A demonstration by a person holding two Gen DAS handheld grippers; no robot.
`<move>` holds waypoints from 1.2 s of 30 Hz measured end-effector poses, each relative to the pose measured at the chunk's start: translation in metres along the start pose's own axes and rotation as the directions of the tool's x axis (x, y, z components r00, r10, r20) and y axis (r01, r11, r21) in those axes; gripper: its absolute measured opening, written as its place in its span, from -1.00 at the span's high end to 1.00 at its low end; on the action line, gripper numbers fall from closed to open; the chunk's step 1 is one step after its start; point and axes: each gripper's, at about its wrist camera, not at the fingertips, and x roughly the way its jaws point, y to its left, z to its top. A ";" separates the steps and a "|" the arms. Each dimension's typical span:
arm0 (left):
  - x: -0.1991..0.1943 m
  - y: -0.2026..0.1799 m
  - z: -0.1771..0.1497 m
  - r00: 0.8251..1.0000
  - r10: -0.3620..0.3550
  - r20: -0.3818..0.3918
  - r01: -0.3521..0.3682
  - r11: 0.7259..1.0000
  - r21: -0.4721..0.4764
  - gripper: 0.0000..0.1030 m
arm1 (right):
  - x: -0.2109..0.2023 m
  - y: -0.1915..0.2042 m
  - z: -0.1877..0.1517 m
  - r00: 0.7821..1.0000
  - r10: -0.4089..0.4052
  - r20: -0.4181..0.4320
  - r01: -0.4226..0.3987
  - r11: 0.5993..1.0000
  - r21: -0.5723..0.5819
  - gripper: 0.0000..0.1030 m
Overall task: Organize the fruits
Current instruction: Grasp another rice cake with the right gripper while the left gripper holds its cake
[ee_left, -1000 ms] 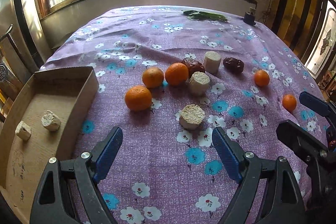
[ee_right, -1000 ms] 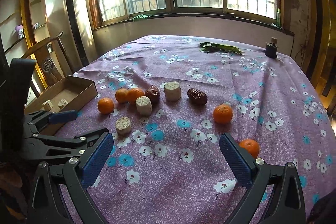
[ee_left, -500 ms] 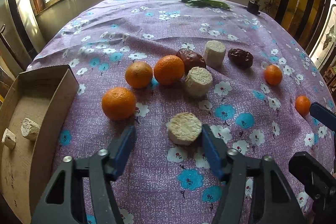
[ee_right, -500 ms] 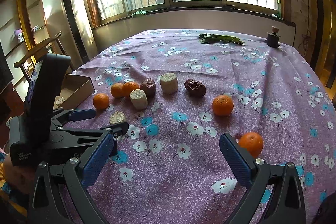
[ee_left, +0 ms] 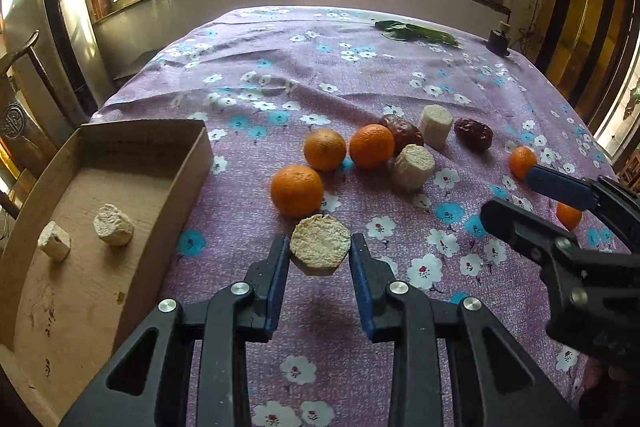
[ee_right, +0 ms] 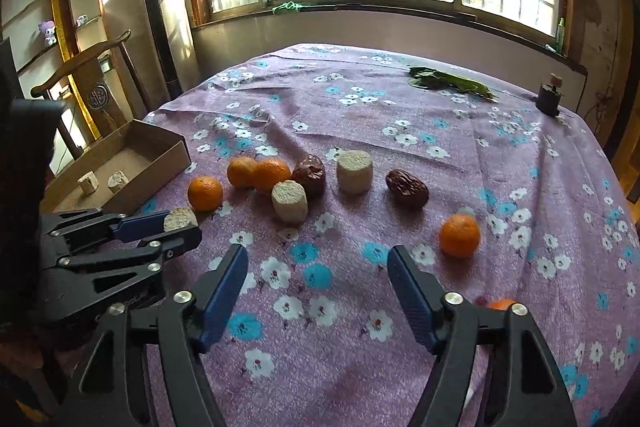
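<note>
Gripping the pale cut chunk [ee_left: 319, 249], our left gripper [ee_left: 319, 258] has both blue pads pressed to its sides, raised off the floral cloth [ee_left: 400, 75] just before the nearest orange [ee_left: 296, 190]. We note the cardboard box [ee_left: 188, 167] to its left, two chunks inside. Our right gripper [ee_right: 318, 281] hangs wide apart, holding nothing, an orange [ee_right: 459, 235] just beyond.

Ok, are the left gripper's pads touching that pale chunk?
Touching. The left wrist view shows both blue pads of the left gripper pressed against the sides of the pale chunk, no gap.
</note>
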 end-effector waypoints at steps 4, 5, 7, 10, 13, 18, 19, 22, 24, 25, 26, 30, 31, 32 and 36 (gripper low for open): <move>-0.005 0.006 0.001 1.000 0.008 0.009 -0.008 1.000 -0.006 0.43 | 0.027 0.009 0.019 0.999 0.044 -0.033 -0.045 0.999 -0.023 -0.25; -0.005 0.006 0.001 1.000 0.011 0.011 -0.010 1.000 -0.007 0.43 | 0.034 0.012 0.023 0.998 0.052 -0.044 -0.053 0.998 -0.033 -0.24; -0.005 0.006 0.001 1.000 0.015 0.011 -0.015 1.000 -0.002 0.43 | 0.047 0.016 0.027 0.996 0.062 -0.064 -0.065 0.997 -0.048 -0.23; -0.002 0.007 0.001 1.000 0.011 0.000 -0.011 1.000 -0.008 0.43 | 0.063 0.015 0.029 0.995 0.051 -0.089 -0.057 0.997 -0.061 -0.10; 0.001 0.007 0.000 1.000 0.008 -0.010 -0.008 1.000 -0.010 0.42 | 0.077 0.008 0.030 0.993 0.064 -0.101 -0.068 0.997 -0.033 0.12; 0.003 0.007 -0.001 1.000 0.011 -0.018 -0.012 1.000 -0.014 0.43 | 0.086 0.009 0.028 0.990 0.075 -0.119 -0.081 0.996 -0.044 0.41; 0.002 0.007 -0.001 1.000 0.012 -0.018 -0.013 1.000 -0.015 0.42 | 0.084 0.008 0.028 0.989 0.087 -0.122 -0.092 0.995 -0.038 0.41; -0.003 0.008 -0.003 1.000 0.011 -0.012 -0.011 1.000 -0.015 0.42 | 0.073 0.007 0.026 0.989 0.103 -0.104 -0.106 0.994 -0.024 0.41; -0.008 0.009 -0.004 1.000 0.014 -0.004 -0.014 1.000 -0.016 0.42 | 0.062 0.008 0.025 0.990 0.110 -0.090 -0.112 0.994 -0.017 0.41; -0.011 0.010 -0.005 1.000 0.014 0.000 -0.014 1.000 -0.018 0.43 | 0.055 0.009 0.024 0.991 0.110 -0.080 -0.111 0.994 -0.016 0.41; -0.014 0.011 -0.005 1.000 0.018 0.005 -0.018 1.000 -0.019 0.43 | 0.048 0.010 0.022 0.992 0.109 -0.068 -0.111 0.994 -0.015 0.41; -0.023 0.017 -0.008 0.999 0.037 0.014 -0.037 0.999 -0.028 0.42 | 0.027 0.018 0.016 0.992 0.118 -0.044 -0.118 0.993 -0.010 0.41; -0.025 0.019 -0.008 0.999 0.043 0.017 -0.042 0.999 -0.031 0.42 | 0.024 0.020 0.014 0.992 0.122 -0.040 -0.122 0.992 -0.009 0.41; -0.027 0.020 -0.009 0.999 0.048 0.019 -0.047 0.998 -0.033 0.42 | 0.020 0.023 0.013 0.991 0.126 -0.039 -0.126 0.992 -0.009 0.41; -0.036 0.028 -0.012 0.997 0.068 0.034 -0.067 0.997 -0.041 0.42 | 0.015 0.034 0.008 0.990 0.131 -0.044 -0.132 0.991 -0.015 0.40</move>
